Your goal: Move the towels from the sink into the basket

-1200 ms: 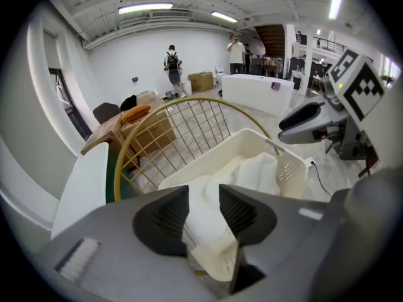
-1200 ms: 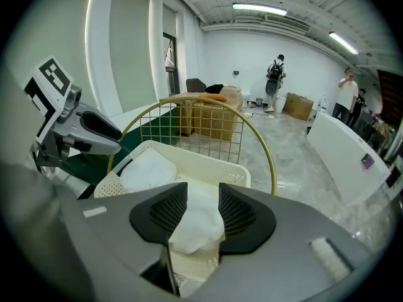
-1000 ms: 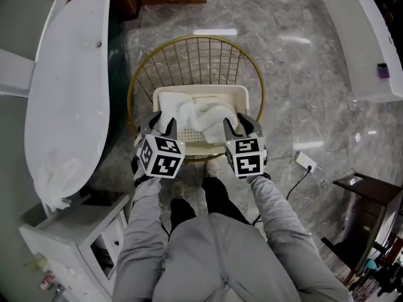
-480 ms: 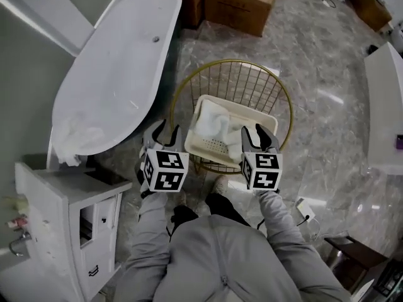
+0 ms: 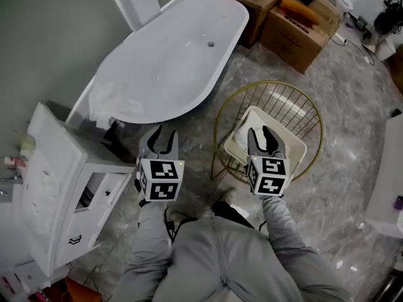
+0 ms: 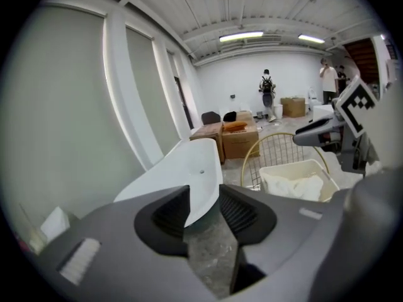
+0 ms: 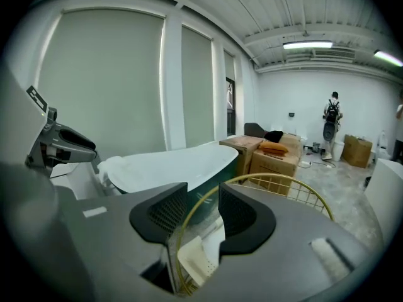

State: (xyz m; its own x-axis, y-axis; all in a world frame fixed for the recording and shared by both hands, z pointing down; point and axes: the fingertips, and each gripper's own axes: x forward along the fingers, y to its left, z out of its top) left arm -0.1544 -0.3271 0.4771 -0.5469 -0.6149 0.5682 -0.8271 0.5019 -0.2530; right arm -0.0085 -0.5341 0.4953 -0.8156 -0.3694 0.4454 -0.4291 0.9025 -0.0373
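A cream plastic basket [image 5: 291, 148] sits inside a gold wire stand [image 5: 315, 115] on the marble floor. A white towel [image 6: 296, 186] lies in it. Another white towel [image 5: 106, 98] is bunched on the near end of the white bathtub [image 5: 176, 55]. My left gripper [image 5: 162, 136] hangs open and empty over the floor between tub and basket. My right gripper [image 5: 259, 133] hovers open and empty above the basket's near-left corner. In the left gripper view the left gripper [image 6: 204, 209] frames the tub's end [image 6: 189, 168]. In the right gripper view the right gripper [image 7: 198, 216] frames the wire stand's rim [image 7: 277, 181].
A white vanity cabinet [image 5: 56, 187] with an open drawer stands at the left, close to my left arm. Cardboard boxes [image 5: 283, 11] sit beyond the tub. A white counter edge [image 5: 390, 187] is at the right. People [image 6: 267, 90] stand far across the room.
Both grippers have lifted off the basket and swung left toward the tub. The view has turned with them, bringing the vanity into sight. The towel stays in the basket.
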